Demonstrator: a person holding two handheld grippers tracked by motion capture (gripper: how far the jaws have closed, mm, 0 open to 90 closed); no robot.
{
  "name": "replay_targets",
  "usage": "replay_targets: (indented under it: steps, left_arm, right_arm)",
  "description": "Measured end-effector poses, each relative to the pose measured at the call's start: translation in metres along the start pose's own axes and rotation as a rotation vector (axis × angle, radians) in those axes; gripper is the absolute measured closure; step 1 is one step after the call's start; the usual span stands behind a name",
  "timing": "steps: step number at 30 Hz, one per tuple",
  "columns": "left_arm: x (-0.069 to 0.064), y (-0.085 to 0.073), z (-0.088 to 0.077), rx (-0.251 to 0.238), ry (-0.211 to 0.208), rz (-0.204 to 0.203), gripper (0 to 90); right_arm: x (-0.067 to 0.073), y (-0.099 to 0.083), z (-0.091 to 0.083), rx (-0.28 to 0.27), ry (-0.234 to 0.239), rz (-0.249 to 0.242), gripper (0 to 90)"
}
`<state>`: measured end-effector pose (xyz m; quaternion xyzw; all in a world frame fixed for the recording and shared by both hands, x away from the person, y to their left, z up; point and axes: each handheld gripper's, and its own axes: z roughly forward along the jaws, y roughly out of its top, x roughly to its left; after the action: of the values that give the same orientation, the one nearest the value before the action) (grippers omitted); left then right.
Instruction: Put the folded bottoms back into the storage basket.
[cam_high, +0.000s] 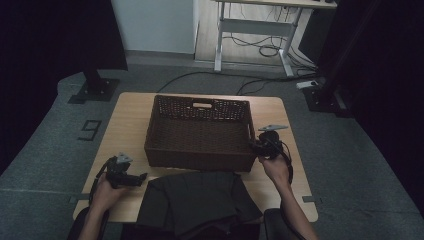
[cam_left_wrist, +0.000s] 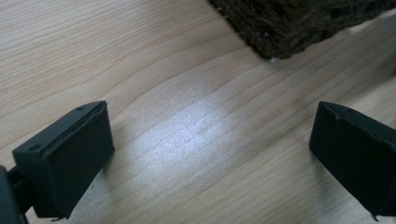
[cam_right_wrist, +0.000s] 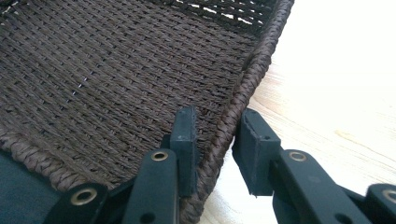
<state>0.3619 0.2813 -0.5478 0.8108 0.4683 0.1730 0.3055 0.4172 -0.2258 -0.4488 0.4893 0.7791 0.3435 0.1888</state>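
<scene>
A dark brown woven basket (cam_high: 200, 159) stands in the middle of the light wooden table (cam_high: 130, 125). My right gripper (cam_high: 255, 146) is at the basket's right front corner. In the right gripper view its jaws straddle the braided rim (cam_right_wrist: 243, 88), one pad inside and one outside, and my right gripper (cam_right_wrist: 217, 144) is shut on it. My left gripper (cam_high: 141, 179) lies low over the table at the front left, pointing right. It stands open (cam_left_wrist: 210, 158) over bare wood, with the basket's corner (cam_left_wrist: 289, 28) farther off. A dark folded cloth (cam_high: 197, 200) lies in front of the basket.
The cloth hangs over the table's front edge between the person's forearms, and a bit of it (cam_right_wrist: 18, 196) lies beside the basket. Bare tabletop runs left and right of the basket. On the floor beyond are a white desk frame (cam_high: 250, 30) and cables (cam_high: 210, 75).
</scene>
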Motion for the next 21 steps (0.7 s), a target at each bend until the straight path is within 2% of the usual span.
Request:
replay_targets:
  steps: [11,17,21]
  left_arm:
    - [0.0002,-0.0003,-0.0003,-0.001,-0.001,-0.001,0.0]
    - [0.0009,-0.0011,-0.0008,-0.002,-0.001,-0.001,0.0]
    - [0.0009,-0.0011,-0.0009,-0.001,-0.001,-0.001,0.0]
  right_arm:
    - [0.0047,0.0013,0.0017,-0.003,0.024,-0.015,69.5]
    - [0.0025,0.0016,0.0022,-0.007,0.042,0.004,69.1]
    - [0.0031,0.0022,0.002,-0.007,0.037,0.006,68.9]
